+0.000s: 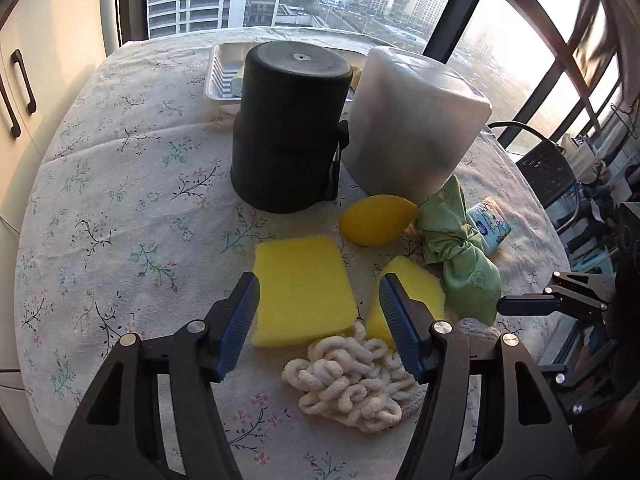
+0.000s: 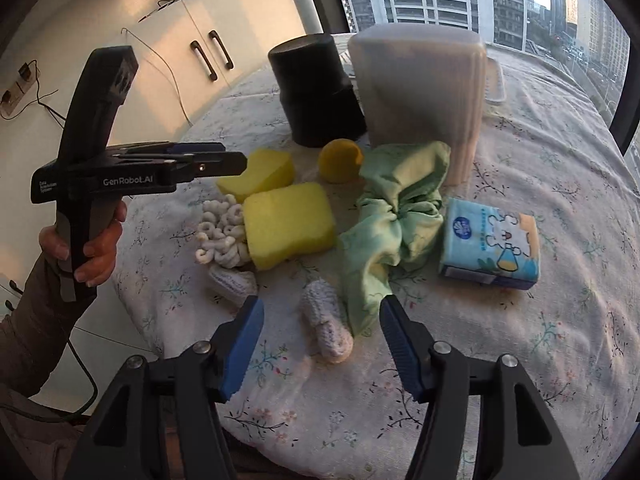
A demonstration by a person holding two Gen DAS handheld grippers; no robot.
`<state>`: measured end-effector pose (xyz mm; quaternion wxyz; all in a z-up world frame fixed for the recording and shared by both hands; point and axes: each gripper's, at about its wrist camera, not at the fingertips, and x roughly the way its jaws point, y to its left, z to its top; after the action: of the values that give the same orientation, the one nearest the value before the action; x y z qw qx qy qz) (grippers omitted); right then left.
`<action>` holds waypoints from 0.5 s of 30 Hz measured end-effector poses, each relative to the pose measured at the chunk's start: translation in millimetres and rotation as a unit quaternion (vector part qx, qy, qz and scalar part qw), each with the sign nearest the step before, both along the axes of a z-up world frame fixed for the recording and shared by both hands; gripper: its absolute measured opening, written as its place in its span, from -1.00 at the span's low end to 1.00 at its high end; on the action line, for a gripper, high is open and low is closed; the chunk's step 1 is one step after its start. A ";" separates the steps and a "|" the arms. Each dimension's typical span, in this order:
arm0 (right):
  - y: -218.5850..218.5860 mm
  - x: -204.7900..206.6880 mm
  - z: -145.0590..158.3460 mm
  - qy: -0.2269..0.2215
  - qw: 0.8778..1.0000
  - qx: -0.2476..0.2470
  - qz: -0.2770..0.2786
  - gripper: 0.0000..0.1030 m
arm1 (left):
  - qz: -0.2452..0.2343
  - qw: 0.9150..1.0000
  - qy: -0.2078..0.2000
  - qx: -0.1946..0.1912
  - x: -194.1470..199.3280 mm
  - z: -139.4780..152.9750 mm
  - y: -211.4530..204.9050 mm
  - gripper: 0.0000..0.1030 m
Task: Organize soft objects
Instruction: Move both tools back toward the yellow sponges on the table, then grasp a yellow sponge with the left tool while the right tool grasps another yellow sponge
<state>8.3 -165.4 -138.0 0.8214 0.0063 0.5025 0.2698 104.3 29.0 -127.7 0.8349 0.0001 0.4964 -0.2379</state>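
Observation:
Soft things lie on the flowered tablecloth [image 1: 120, 200]. My left gripper [image 1: 318, 298] is open and hovers over a yellow sponge [image 1: 302, 290], with a second yellow sponge [image 1: 420, 284] and a cream looped cloth [image 1: 352, 384] beside it. A yellow ball [image 1: 376, 220] and a knotted green cloth [image 1: 460, 252] lie to the right. My right gripper [image 2: 322, 320] is open above a white knitted piece [image 2: 326, 320], near the green cloth [image 2: 392, 216], a tissue pack [image 2: 492, 244] and both sponges [image 2: 288, 224]. The left gripper also shows in the right wrist view [image 2: 228, 156].
An upturned black bin [image 1: 292, 128] and an upturned translucent white bin [image 1: 412, 124] stand behind the soft things. A white tray [image 1: 224, 76] sits behind the black bin. Cabinets [image 2: 208, 56] are at the left, windows beyond the table.

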 end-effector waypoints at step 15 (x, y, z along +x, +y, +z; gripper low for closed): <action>43.8 54.4 -15.8 0.002 1.000 0.005 -0.019 0.25 | 0.024 0.995 0.008 0.092 17.7 -20.6 -25.6 0.35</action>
<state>62.7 -121.6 -153.8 0.8256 0.0201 0.5023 0.2562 122.0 3.5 -148.3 0.8328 0.0635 0.5226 -0.1709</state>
